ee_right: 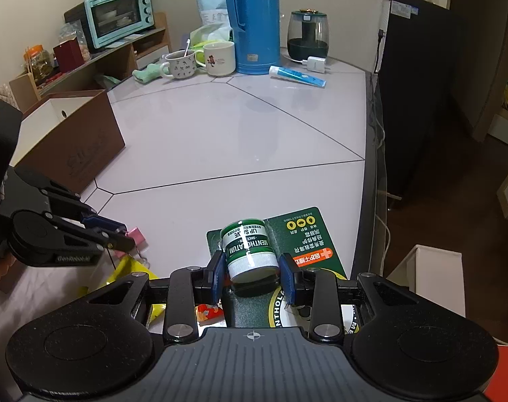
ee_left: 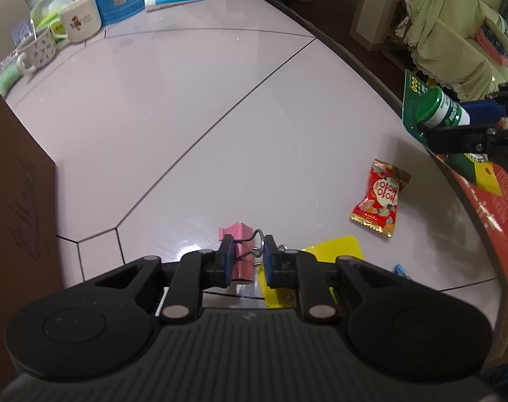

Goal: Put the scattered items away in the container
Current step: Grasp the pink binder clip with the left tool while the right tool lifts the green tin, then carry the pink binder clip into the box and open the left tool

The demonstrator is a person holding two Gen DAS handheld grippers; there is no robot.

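My left gripper (ee_left: 246, 258) is shut on a pink binder clip (ee_left: 238, 251) just above the table; it also shows in the right wrist view (ee_right: 119, 234) with the clip (ee_right: 136, 234). My right gripper (ee_right: 252, 274) is shut on a green Mentholatum lip-salve jar (ee_right: 248, 248) on its green blister card (ee_right: 304, 234), held above the table's right edge; the jar shows in the left wrist view (ee_left: 438, 109). The brown open box (ee_right: 76, 147) stands at the left, also in the left wrist view (ee_left: 19, 184). A red candy packet (ee_left: 379, 197) and a yellow packet (ee_left: 334, 251) lie on the table.
At the far end stand a blue thermos (ee_right: 252, 16), two mugs (ee_right: 220, 57), a blue tube (ee_right: 297, 76), a white charger (ee_right: 316, 64) and a dark humidifier (ee_right: 307, 35). A black cabinet (ee_right: 418, 83) stands beyond the table's right edge. A red box (ee_left: 488, 221) is at the right.
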